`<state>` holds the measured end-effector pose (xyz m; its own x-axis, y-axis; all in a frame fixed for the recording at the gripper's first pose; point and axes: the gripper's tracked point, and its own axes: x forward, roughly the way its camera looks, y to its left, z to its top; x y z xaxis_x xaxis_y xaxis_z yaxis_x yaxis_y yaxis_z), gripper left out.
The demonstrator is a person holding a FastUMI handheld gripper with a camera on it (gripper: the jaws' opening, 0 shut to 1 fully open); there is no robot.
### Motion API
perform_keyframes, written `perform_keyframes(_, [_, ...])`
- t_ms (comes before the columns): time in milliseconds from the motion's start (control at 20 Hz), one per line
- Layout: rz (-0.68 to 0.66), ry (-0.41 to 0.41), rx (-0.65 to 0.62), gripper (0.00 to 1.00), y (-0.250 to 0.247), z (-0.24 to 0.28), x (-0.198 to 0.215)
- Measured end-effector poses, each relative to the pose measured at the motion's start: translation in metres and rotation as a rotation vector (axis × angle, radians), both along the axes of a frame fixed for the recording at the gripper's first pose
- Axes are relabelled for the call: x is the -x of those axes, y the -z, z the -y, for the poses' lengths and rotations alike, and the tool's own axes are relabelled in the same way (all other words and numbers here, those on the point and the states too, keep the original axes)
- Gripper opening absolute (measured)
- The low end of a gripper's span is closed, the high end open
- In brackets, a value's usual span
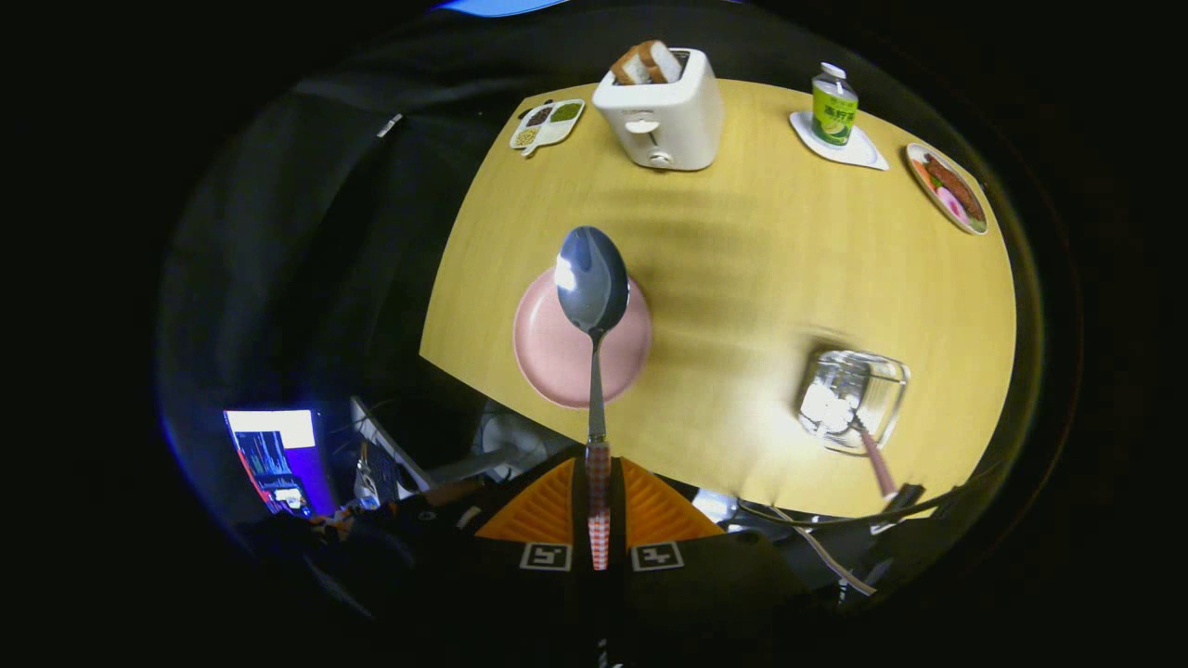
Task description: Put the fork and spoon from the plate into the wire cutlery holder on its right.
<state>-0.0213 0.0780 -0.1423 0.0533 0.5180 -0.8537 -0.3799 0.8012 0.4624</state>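
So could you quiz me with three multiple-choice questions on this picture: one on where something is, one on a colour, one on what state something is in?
1. Where is the wire cutlery holder?
A. on the table to the right of the plate
B. behind the toaster
C. on the plate

2. What colour is the plate?
A. blue
B. pink
C. green

3. What is the gripper doing?
A. open above the toaster
B. shut on nothing
C. shut on the spoon

Answers:
1. A, it stands on the wooden table, apart from the plate, with one handle already poking out of it.
2. B, the round plate beyond the fingers is pink.
3. C, both fingers press on the handle of the spoon, whose bowl is held up over the plate.
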Motion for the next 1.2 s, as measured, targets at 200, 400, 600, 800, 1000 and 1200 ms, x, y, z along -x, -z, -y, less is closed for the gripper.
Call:
perform_keyframes(200, [-0.101,-0.052,0.178,0.09,0.011,0.106,0.004])
perform_keyframes(400, [-0.260,-0.115,0.316,0.08,0.041,0.170,0.011])
perform_keyframes(600, [-0.394,-0.199,0.424,0.09,0.073,0.195,0.008])
perform_keyframes(800, [-0.504,-0.274,0.505,0.08,0.098,0.194,-0.006])
perform_keyframes(1000, [-0.562,-0.324,0.575,0.09,0.119,0.191,-0.021])
perform_keyframes(1200, [-0.597,-0.348,0.607,0.09,0.135,0.181,-0.030])
